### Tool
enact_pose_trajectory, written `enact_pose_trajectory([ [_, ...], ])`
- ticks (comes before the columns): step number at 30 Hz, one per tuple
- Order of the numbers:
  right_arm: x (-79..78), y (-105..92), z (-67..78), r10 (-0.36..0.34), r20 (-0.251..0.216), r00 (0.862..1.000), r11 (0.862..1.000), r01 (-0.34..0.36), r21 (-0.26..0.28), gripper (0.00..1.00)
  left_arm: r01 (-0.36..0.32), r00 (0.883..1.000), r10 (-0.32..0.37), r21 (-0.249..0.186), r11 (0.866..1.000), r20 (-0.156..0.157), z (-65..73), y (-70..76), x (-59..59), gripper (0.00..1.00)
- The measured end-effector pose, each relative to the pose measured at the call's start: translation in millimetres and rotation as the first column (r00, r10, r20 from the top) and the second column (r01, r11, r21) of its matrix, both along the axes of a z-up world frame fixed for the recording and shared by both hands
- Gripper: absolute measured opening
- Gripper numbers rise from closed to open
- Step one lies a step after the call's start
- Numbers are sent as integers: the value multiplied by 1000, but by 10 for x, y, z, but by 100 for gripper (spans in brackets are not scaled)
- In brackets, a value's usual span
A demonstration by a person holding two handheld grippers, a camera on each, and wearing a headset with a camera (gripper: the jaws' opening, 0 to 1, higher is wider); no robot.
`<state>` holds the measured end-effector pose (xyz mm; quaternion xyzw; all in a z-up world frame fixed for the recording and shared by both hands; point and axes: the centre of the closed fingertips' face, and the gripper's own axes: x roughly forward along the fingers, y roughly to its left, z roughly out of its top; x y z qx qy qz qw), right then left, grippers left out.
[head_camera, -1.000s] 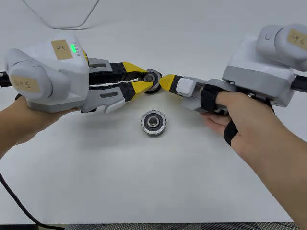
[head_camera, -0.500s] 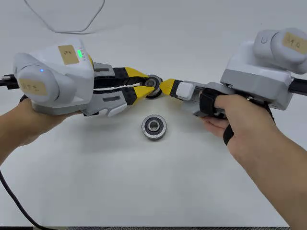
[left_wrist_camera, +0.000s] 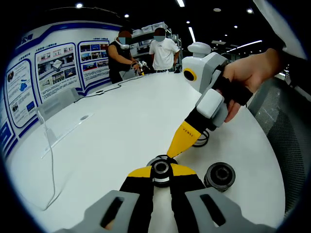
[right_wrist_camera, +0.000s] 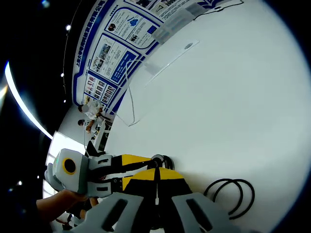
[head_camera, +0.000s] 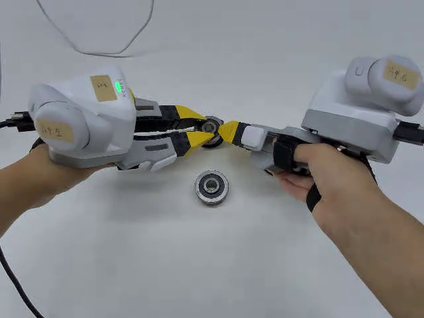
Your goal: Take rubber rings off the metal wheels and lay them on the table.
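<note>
The wheel [head_camera: 211,126] hangs above the table [head_camera: 199,265], clamped from both sides between the yellow-tipped jaws of your left gripper [head_camera: 201,129], which reaches in from the left in the head view. Your right gripper [head_camera: 230,131] comes in from the opposite side, its jaws pressed together into a single yellow wedge whose tip touches the wheel's dark rim. You cannot tell whether that tip has caught the rubber.

In the left gripper view the wedge slants down from the upper right and meets the wheel at its far edge. A second wheel [head_camera: 211,187] lies flat on the table just below the meeting point, nearer to you, with its black outer band on. It touches neither gripper.

Two loose black rings [right_wrist_camera: 228,194] lie overlapping on the white surface beside your right gripper's jaws, as the right gripper view shows.

Your left hand [head_camera: 33,175] grips the left gripper's white body from below, and your right hand [head_camera: 324,169] wraps the other's handle. A thin cable [head_camera: 99,50] loops across the far side of the table. Two people [left_wrist_camera: 138,48] stand at its far end, beside blue wall posters [left_wrist_camera: 53,73].
</note>
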<state>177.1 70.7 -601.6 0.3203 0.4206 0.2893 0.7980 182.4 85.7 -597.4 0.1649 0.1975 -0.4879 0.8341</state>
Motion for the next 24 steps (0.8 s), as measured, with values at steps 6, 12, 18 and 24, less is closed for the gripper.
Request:
enact_pose_trajectory([
  [6, -32, 17, 36, 28, 21, 999, 1000, -27, -14, 0, 1, 1000, -1, -1, 1000, 1, -1, 0, -4, 11],
  [12, -64, 34, 63, 68, 44, 997, 997, -67, -36, 0, 0, 1000, 0, -3, 1000, 3, -2, -4, -14, 11],
  [18, -84, 40, 83, 106, 65, 992, 993, -102, -57, 0, 1, 1000, -1, -5, 1000, 5, -2, -9, -20, 11],
  [24, -90, 74, 110, 135, 86, 987, 989, -130, -63, 0, 1, 1000, -1, -8, 1000, 5, -2, -9, -18, 11],
])
